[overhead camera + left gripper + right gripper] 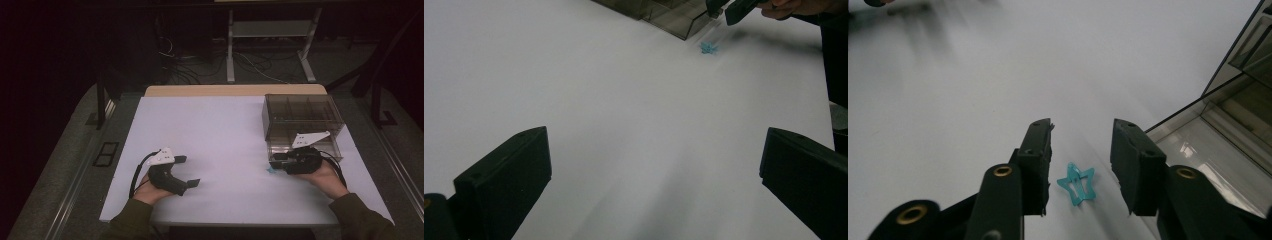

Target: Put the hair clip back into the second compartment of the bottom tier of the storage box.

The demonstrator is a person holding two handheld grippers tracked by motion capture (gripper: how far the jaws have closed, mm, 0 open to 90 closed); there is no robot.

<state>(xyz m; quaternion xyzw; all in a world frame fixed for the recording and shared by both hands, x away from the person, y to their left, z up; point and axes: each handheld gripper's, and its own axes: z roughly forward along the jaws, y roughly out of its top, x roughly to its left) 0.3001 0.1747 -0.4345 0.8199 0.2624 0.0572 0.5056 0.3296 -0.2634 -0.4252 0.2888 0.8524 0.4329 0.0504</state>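
Right hand-held gripper (1080, 167), jaws spread, straddles teal star clip (1077, 183) without touching.

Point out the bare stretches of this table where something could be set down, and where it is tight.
Bare: the wide white table between the left gripper and the smoky compartment box, plus the far-left corner. Tight: the near right, where the right gripper straddles a blue star clip beside the box.
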